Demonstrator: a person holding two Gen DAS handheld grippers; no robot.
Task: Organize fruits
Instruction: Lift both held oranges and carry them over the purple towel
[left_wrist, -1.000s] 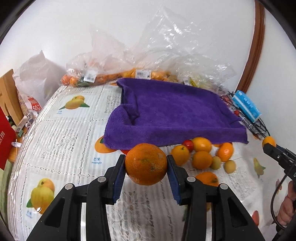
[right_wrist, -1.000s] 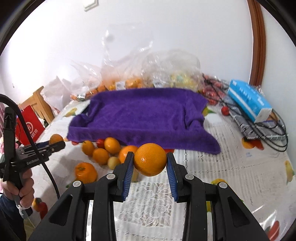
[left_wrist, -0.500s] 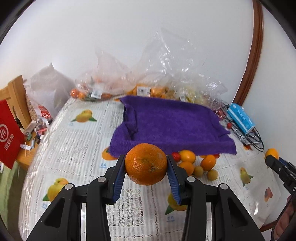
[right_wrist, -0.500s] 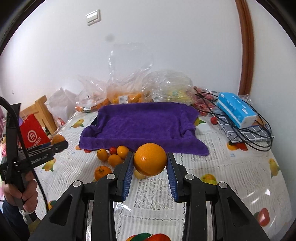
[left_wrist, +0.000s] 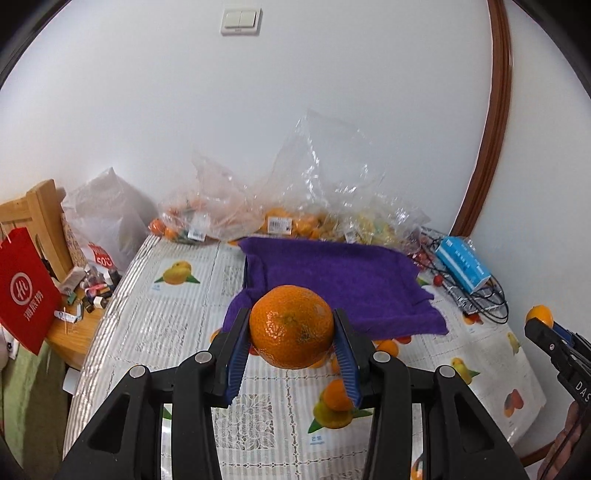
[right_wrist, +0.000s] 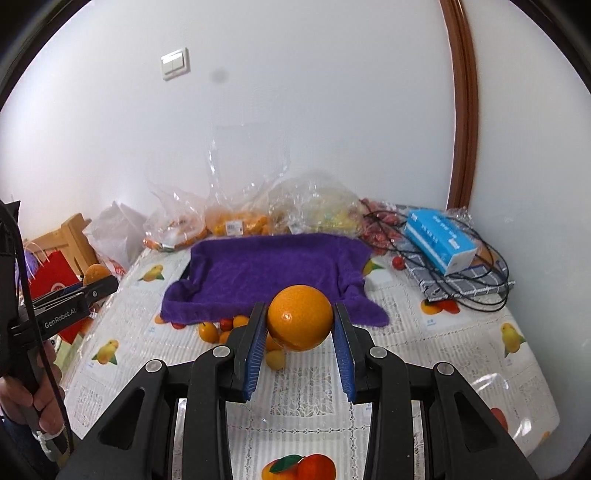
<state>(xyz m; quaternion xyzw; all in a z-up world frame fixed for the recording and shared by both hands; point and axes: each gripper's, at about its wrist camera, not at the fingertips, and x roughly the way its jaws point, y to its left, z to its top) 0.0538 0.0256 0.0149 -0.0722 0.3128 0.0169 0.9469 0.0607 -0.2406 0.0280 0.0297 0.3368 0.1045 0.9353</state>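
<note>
A plush purple cloth (right_wrist: 273, 273) lies on glossy printed tablecloth (right_wrist: 424, 354) beside crinkled clear plastic bags (right_wrist: 236, 206).

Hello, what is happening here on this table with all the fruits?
A person holds a gripper in each hand, and each one is shut on an orange, lifted above the table. The left gripper clamps a rough-skinned orange; the right gripper clamps a smoother orange. Below them, a purple towel lies spread with nothing on it, and a few small loose fruits sit on the tablecloth at its near edge. Bags of fruit lie by the wall.
</note>
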